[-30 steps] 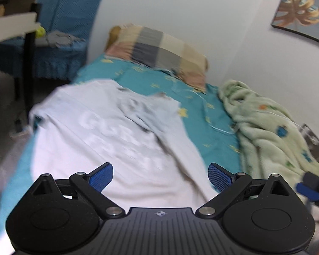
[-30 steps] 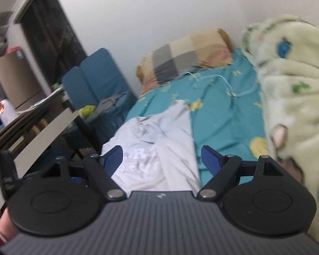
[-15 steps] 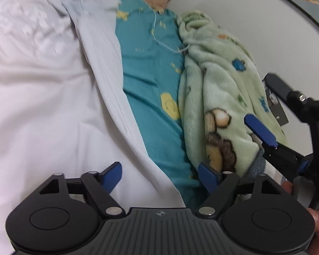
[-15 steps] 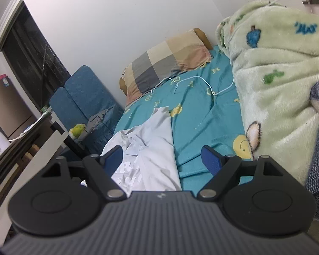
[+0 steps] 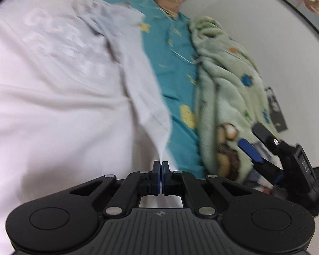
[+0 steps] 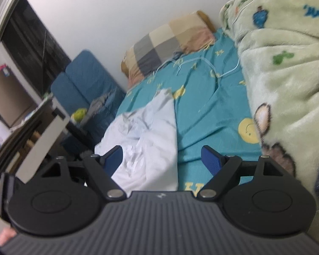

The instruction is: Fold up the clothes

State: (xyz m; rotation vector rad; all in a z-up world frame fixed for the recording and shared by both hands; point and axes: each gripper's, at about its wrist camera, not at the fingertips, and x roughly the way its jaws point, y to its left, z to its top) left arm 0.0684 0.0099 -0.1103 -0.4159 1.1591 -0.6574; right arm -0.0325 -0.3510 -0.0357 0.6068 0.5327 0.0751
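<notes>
1. Teal bedsheet (image 5: pixel 176 68) with yellow prints covers the bed; a white T-shirt (image 5: pixel 53 97) lies spread across its left part, a green fleece blanket (image 5: pixel 225 89) bunched on the right.
2. Left wrist view: the left gripper (image 5: pixel 160 170) has just clamped shut, its blue pads pinching the shirt's near edge (a fold of cloth rises to them). The right gripper (image 5: pixel 253 152) shows at the right.
3. Right wrist view: the right gripper (image 6: pixel 161 159) hangs wide and holds nothing above the shirt (image 6: pixel 146 140); a checked pillow (image 6: pixel 165 42) lies beyond.
</notes>
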